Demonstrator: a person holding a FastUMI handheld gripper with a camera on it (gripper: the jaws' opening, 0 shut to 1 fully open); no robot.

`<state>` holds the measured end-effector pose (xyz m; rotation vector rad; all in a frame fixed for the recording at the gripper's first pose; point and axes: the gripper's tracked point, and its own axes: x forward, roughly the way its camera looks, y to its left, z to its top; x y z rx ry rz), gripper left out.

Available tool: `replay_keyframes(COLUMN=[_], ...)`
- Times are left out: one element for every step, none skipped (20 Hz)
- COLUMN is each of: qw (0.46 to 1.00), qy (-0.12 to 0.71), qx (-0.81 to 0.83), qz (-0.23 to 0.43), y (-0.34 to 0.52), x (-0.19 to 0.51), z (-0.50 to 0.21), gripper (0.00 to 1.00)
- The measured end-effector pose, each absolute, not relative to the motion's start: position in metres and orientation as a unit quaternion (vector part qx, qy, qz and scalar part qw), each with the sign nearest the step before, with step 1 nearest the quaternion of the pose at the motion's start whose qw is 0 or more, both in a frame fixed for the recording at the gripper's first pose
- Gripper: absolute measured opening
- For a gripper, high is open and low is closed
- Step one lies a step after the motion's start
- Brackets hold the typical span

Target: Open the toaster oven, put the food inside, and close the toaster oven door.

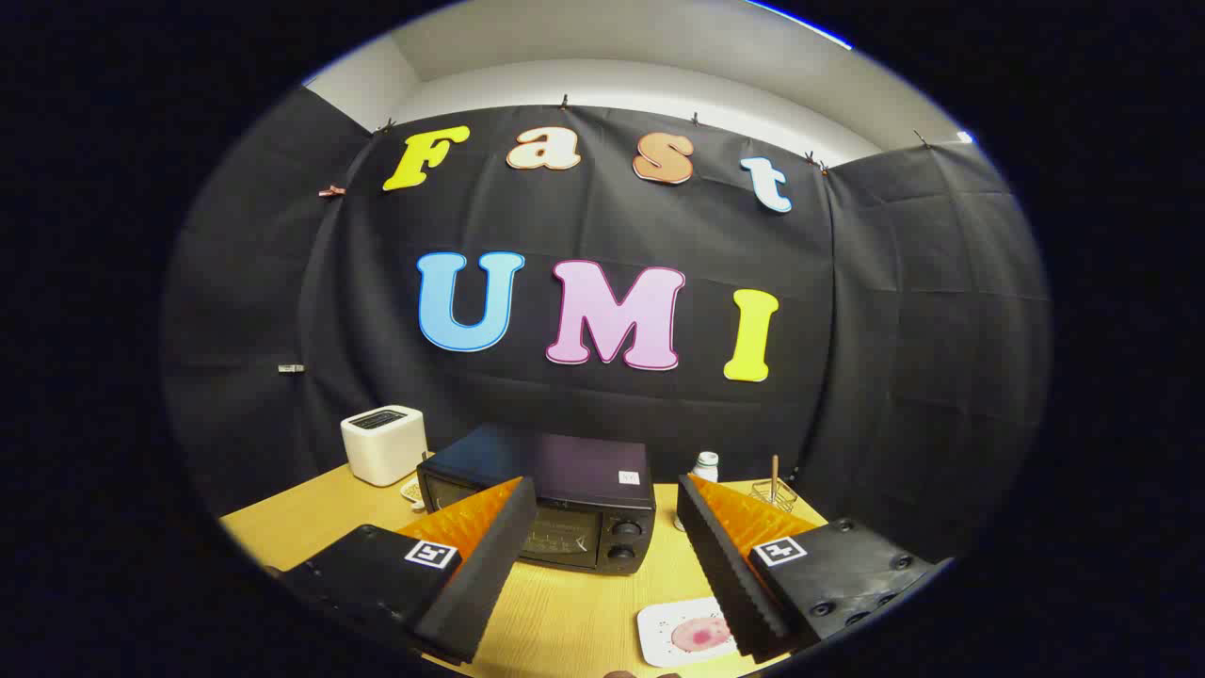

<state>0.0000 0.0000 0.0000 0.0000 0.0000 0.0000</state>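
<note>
black cloth walls (894, 311) | white ceiling (659, 56) | wooden table (565, 612)

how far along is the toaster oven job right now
Nothing looks done yet. The toaster oven sits on the table beyond the fingers with its door shut. The gripper is open and holds nothing. The food lies on its plate between the fingers. Opening, loading and closing are all left.

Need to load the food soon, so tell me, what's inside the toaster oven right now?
The toaster oven, beyond the open gripper, has its door shut. Through the dark glass only faint rack lines show; anything else inside is too dim to tell.
</note>
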Motion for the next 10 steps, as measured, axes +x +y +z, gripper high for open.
replay_keyframes(qw=[1.0, 1.0, 1.0, 1.0, 1.0, 1.0, 1.0, 1.0, 1.0, 1.0], qy=[0.003, 0.004, 0.005, 0.005, 0.005, 0.005, 0.006, 0.006, 0.006, 0.006], qx=[0.003, 0.005, 0.007, 0.007, 0.007, 0.008, 0.007, 0.007, 0.007, 0.008], qz=[-0.002, -0.003, -0.004, -0.005, -0.004, -0.003, -0.002, -0.001, -0.001, 0.0], y=[-0.0006, -0.0009, -0.0008, -0.0008, -0.0006, -0.0002, 0.0001, -0.0005, -0.0006, -0.001], x=[-0.0015, -0.0024, -0.0029, -0.004, -0.0043, -0.0047, -0.0059, -0.0059, -0.0058, -0.0058], z=[-0.001, -0.0026, -0.0034, -0.0027, -0.0029, -0.0029, -0.003, -0.0031, -0.0029, -0.0027], gripper=[0.98, 0.98, 0.98, 0.98, 0.98, 0.98, 0.98, 0.98, 0.98, 0.98])
